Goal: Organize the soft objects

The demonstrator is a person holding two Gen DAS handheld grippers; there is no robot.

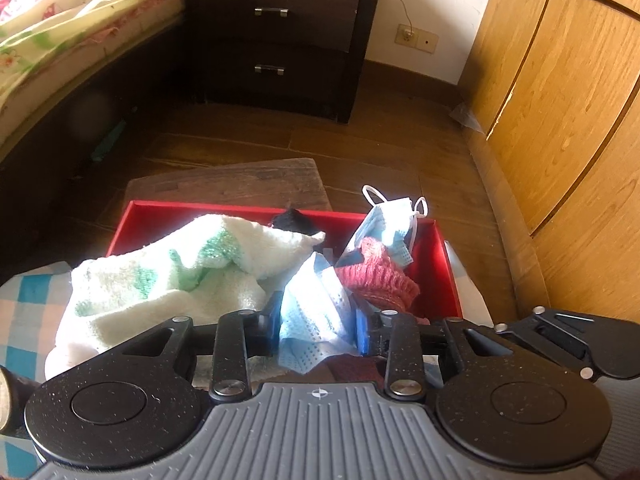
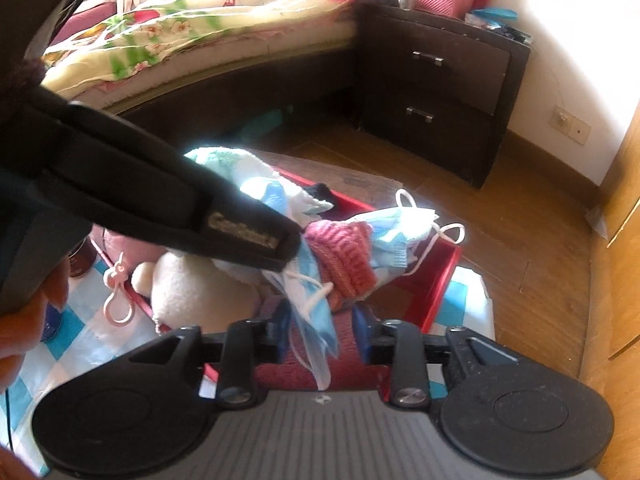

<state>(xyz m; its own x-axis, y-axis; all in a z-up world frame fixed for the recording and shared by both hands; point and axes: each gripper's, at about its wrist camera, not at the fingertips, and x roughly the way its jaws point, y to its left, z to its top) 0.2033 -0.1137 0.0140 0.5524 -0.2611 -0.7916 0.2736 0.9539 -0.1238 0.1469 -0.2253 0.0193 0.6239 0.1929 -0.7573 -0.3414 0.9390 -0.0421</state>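
The left hand-held gripper (image 1: 318, 326) has a crumpled blue face mask (image 1: 316, 312) between its blue pads, over a red box (image 1: 434, 264) holding a white-and-green towel (image 1: 168, 280) at nine o'clock and a red knit piece (image 1: 378, 276) at two o'clock.

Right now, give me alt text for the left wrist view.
The left gripper has a crumpled blue face mask between its blue pads over a red box holding a white-and-green towel, a red knitted piece and another mask. Beyond: wooden floor, a dark nightstand, a bed.
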